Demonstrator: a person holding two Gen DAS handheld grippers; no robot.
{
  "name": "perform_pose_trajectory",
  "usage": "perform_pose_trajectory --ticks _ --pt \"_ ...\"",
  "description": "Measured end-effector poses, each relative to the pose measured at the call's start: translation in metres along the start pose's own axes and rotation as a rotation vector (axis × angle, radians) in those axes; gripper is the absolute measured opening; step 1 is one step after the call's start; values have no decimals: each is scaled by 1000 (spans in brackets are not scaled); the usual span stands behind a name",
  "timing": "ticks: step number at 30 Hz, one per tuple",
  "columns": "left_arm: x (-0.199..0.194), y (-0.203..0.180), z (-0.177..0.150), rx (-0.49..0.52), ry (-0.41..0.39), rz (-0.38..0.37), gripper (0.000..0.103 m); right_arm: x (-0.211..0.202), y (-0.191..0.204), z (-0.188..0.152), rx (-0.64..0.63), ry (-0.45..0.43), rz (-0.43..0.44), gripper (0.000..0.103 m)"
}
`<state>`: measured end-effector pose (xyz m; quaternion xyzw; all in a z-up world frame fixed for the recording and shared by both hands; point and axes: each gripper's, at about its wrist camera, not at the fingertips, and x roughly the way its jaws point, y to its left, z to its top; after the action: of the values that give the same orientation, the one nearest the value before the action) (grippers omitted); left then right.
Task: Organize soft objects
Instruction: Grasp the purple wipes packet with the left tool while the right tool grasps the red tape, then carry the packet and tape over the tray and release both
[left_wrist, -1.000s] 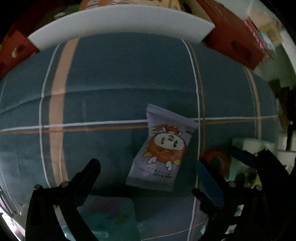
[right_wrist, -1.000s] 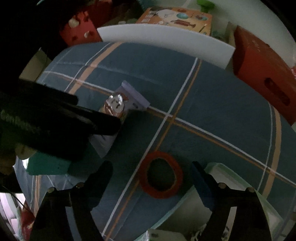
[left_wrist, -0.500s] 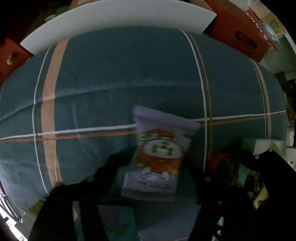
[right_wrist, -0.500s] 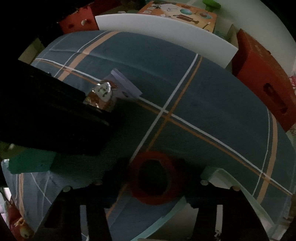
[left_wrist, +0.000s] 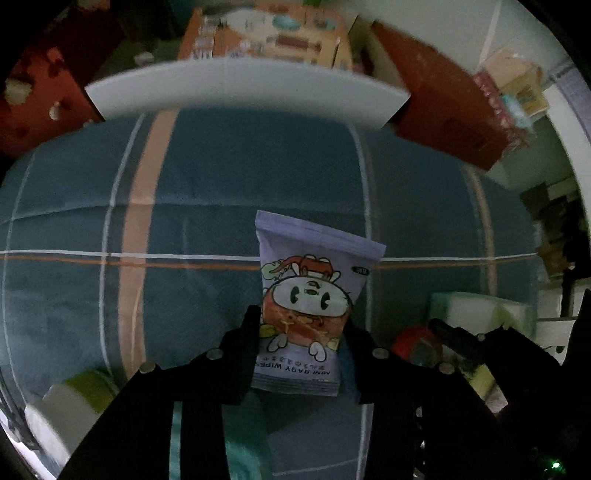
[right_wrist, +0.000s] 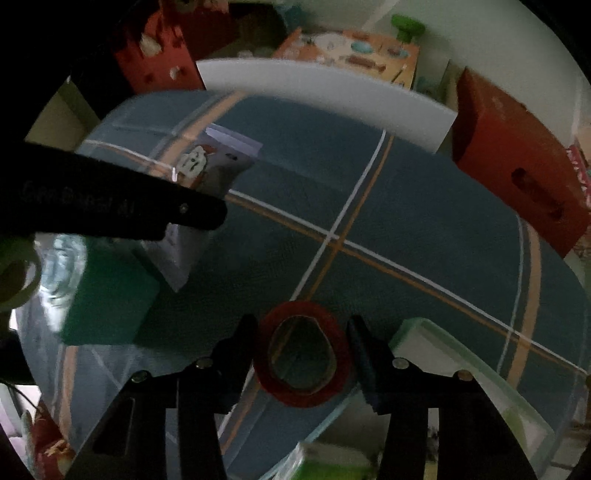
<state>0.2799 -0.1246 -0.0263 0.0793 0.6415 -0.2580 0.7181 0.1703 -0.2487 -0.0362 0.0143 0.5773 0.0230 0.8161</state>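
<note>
Plaid-covered bench (left_wrist: 229, 184) lies beyond both grippers. Our left gripper (left_wrist: 301, 354) has its fingers closing, pads pressing the baby-wipes pack (left_wrist: 310, 295) between them, likely for sorting. Right gripper (right_wrist: 301, 354) has fingers clamped on a red tape ring (right_wrist: 303, 354), squashed oval. Dim light; green block (right_wrist: 107, 302) unidentified.

1. A blue checked cloth (left_wrist: 229, 177) covers the table.
2. A green sponge block (right_wrist: 107, 302) sits on it.
3. A white tray (right_wrist: 465, 354) rests near the edge.
</note>
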Motion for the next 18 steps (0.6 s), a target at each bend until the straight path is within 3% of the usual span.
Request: perform_pose_trajectory --ticks 5,8,18 --pt "-46 -12 -27 19 -90 -29 40 -56 -1 -21 32 -89 7 53" --pt "-66 -38 -51 43 -130 -55 40 -86 -5 -43 50 -113 -28 53" --pt "-62 -142 -114 219 -110 -124 41 -126 -52 -132 183 -93 -130 53"
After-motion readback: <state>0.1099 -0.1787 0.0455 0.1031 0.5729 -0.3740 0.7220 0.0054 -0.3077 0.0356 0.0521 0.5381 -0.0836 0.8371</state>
